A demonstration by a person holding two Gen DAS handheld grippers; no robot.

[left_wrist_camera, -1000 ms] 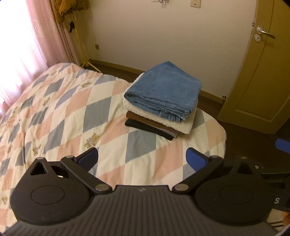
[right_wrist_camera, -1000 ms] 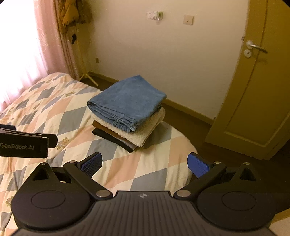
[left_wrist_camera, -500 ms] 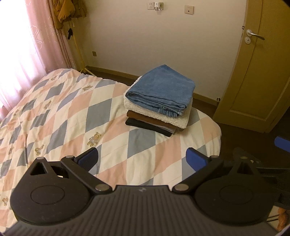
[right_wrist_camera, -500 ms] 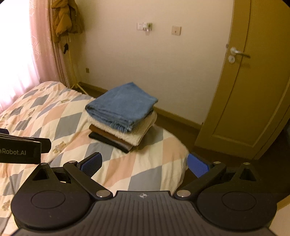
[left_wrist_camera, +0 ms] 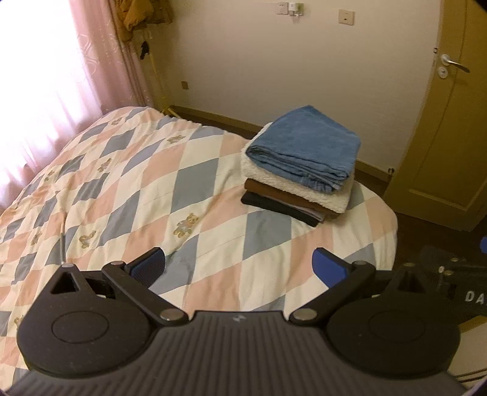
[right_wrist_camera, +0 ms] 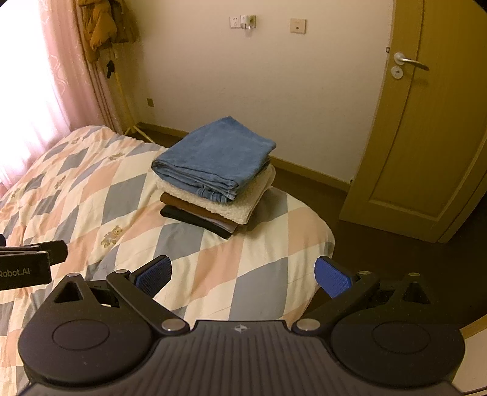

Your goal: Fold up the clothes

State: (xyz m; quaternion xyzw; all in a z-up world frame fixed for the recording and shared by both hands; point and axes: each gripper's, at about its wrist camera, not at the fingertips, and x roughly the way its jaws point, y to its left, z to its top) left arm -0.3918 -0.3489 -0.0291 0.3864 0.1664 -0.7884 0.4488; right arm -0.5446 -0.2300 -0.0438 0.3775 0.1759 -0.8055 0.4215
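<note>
A stack of folded clothes rests near the far corner of the bed: folded blue jeans on top, a white fleece piece under them, then brown and black garments. My left gripper hangs open above the quilt, well short of the stack, with nothing between its blue pads. My right gripper is open too, empty, over the bed's near corner. The left gripper's body shows at the left edge of the right wrist view.
A diamond-patterned quilt covers the bed. Pink curtains hang at the left, a coat stand by them. A wooden door stands at the right, with dark floor beyond the bed's edge.
Both grippers have drawn back and lifted away from the stack, which now looks smaller and farther off. More wall and door show. The jaws stay open.
</note>
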